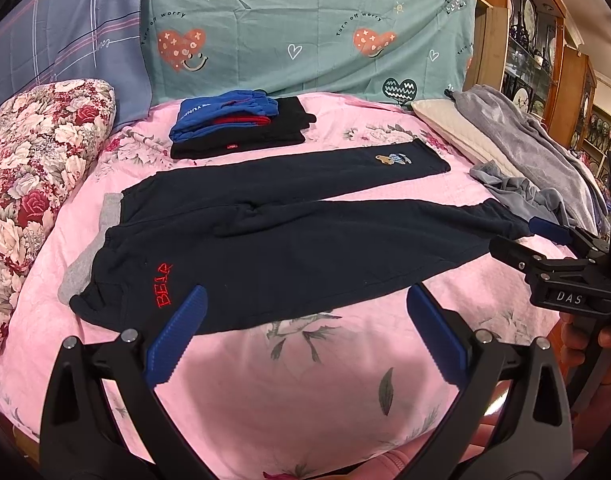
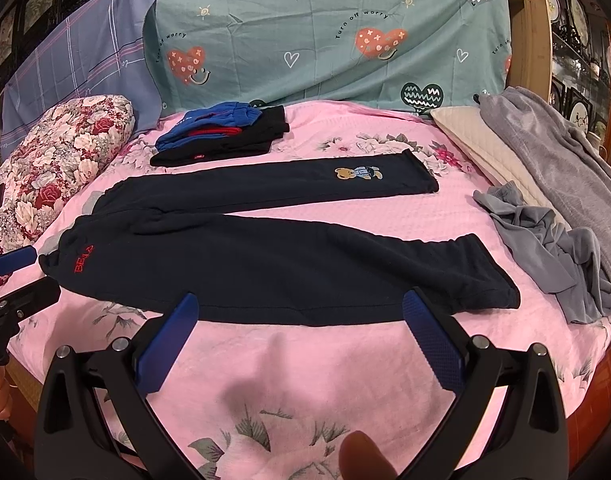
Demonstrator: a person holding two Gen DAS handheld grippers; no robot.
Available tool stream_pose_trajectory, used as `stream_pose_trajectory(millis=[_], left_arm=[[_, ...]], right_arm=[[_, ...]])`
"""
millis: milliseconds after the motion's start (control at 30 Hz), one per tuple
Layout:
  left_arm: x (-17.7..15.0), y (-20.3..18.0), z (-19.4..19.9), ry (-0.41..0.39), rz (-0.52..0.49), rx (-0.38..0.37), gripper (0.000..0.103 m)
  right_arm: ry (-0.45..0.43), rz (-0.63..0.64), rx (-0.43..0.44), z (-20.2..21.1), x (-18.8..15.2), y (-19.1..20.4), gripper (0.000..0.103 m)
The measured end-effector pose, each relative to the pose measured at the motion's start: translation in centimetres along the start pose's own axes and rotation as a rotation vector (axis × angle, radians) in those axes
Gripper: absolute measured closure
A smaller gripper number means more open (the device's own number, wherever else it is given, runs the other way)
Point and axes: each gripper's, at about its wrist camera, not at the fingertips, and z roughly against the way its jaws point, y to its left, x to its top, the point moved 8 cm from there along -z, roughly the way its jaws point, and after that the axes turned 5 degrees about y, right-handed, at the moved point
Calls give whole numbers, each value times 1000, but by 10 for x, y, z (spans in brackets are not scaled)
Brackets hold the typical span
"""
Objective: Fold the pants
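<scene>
Bare pink sheet lies before the pants; crumpled grey cloth crowds their right cuff.

Navy pants carry red lettering (and a tan-and-blue bear patch). The bedspread is pink with flowers. Gripper pads are blue.

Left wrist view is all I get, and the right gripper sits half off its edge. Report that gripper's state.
Observer: The right gripper is open wide and empty, fingertips at the near edge of the near leg of the pants.
Operator: Give me the cuff of that leg.
Observer: The cuff lies flat, off to the right of the gripper's right finger, not between the fingers.
Operator: Check the grey garment beside it.
Observer: The crumpled grey garment lies apart from the cuff; a strip of pink sheet shows between them.
</scene>
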Motion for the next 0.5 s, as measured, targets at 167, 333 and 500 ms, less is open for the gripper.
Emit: stream_pose_trajectory(millis=[167, 333, 500], left_arm=[[0, 0, 0, -2, 3, 0, 2], [0, 1, 0, -1, 4, 0, 2], [-1, 1, 1, -1, 3, -1, 2]], right_arm=[[-1, 6, 2, 0, -1, 2, 1], [0, 6, 4, 0, -2, 3, 1], [0, 5, 3, 1, -3, 4, 1]])
